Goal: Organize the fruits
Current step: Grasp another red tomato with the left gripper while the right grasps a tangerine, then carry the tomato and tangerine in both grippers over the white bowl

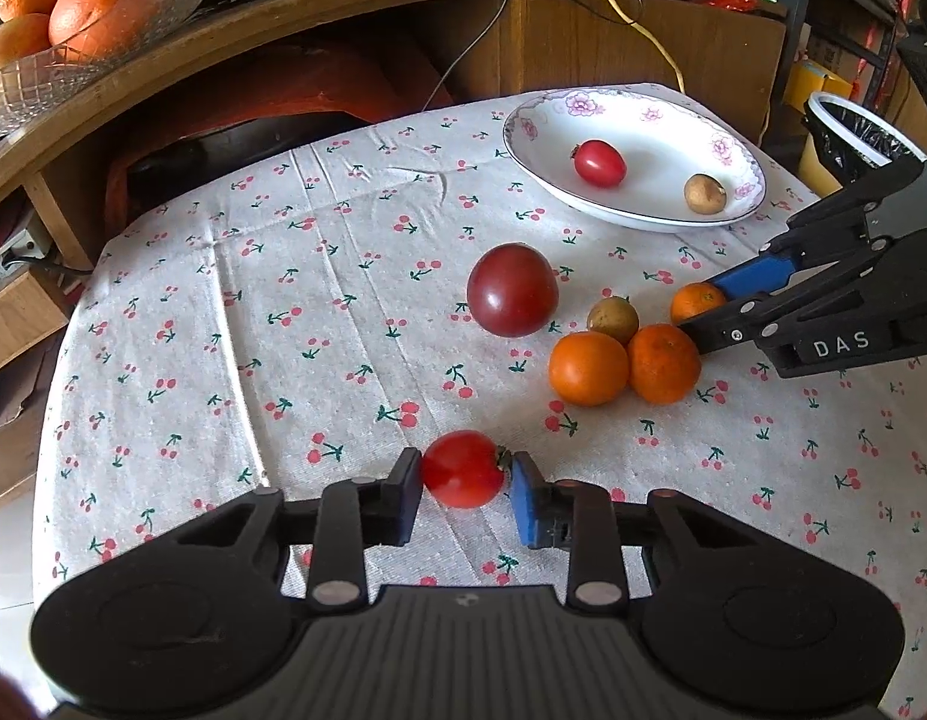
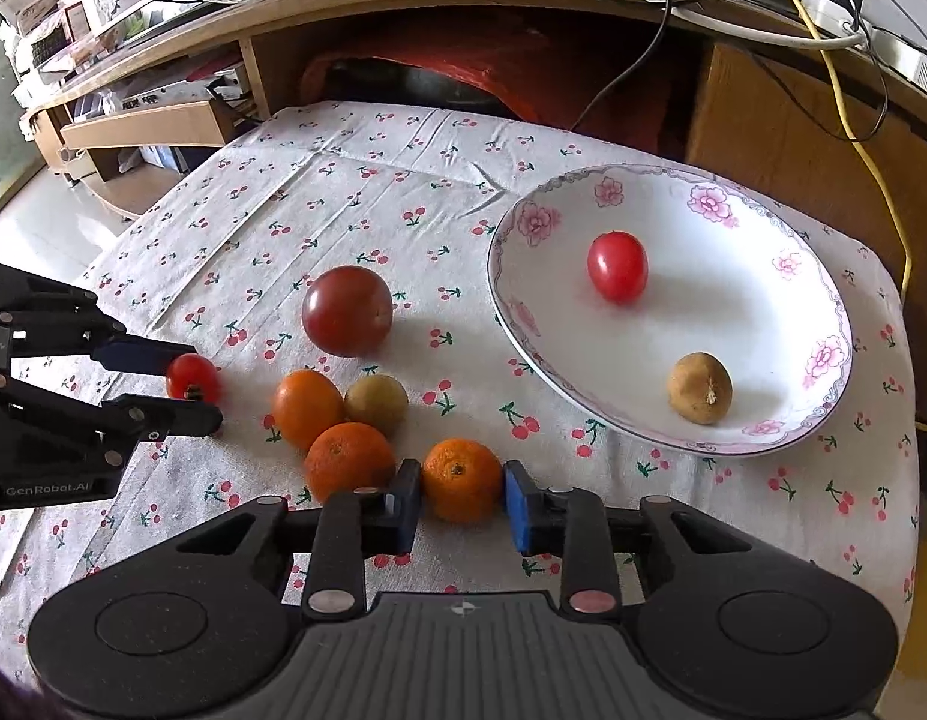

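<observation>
- Left gripper: closing on a small red tomato, both pads touching its sides, low over the cherry-print cloth.
- Right gripper: pinching a small orange between its pads, right beside the loose cluster of two oranges and a brownish fruit.
- Sitting apart behind the cluster: a large dark tomato.
- Already holding a red tomato and a brown fruit: the flowered plate, far right.
- Step in hand, judging by this: grasping, mid-task, lifting not yet evident.
- Calling next for raising both fruits clear, carrying to the plate, releasing gently to avoid rolling.
</observation>
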Tool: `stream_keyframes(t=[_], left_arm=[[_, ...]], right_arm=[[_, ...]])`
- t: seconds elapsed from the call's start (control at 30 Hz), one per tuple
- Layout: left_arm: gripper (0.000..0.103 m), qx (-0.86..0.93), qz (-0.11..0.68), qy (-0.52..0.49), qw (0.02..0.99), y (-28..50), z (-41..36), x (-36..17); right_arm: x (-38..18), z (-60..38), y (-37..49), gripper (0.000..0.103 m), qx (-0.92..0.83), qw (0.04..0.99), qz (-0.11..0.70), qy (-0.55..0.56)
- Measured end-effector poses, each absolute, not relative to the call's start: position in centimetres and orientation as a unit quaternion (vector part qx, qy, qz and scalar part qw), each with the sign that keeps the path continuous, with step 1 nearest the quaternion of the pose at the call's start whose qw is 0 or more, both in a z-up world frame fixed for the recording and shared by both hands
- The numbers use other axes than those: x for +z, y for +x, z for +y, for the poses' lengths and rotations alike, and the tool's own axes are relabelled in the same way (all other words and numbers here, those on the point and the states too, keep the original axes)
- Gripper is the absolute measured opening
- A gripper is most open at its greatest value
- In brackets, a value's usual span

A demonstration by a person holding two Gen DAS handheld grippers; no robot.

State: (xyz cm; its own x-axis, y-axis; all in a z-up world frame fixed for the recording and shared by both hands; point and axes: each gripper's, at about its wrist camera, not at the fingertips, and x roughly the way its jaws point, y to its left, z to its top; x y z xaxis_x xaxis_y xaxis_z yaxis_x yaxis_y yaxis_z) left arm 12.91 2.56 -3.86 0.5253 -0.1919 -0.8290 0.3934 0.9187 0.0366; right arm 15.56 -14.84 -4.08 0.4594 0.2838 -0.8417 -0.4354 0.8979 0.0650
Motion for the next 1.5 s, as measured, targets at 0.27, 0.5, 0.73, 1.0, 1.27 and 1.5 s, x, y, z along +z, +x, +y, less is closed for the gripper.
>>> stream_keyframes(t=[0.27,0.5,0.73,1.0,1.27,1.5], left_arm=[[0.04,-0.172,0.454,0.106,0.868,13.0,2.8,-4.1],[0.047,-0.164,0.455,0.102,0.869,13.0,3.0,-4.2],[0.038,-0.167,0.456,0.099,0.868,13.0,2.8,-4.0],[0.038,-0.178,0.444,0.094,0.873,13.1,2.0,-2.8],[0.038,-0.191,0.429,0.099,0.877,14.1,0.1,-1.7],[0.038,-0.194,0.415,0.105,0.883,15.4,-1.7,-1.0]], right_arm=[[-4.2,-14.7,15.6,0.025,0.213,0.848,0.478,-0.079],[-4.2,-14.7,15.5,0.025,0.212,0.849,0.477,-0.078],[-4.1,-14.6,15.3,0.024,0.21,0.849,0.478,-0.079],[-3.1,-15.0,15.1,0.024,0.213,0.855,0.468,-0.07],[-2.0,-15.3,15.1,0.023,0.209,0.864,0.454,-0.059],[-1.3,-16.0,15.2,0.023,0.198,0.872,0.445,-0.054]])
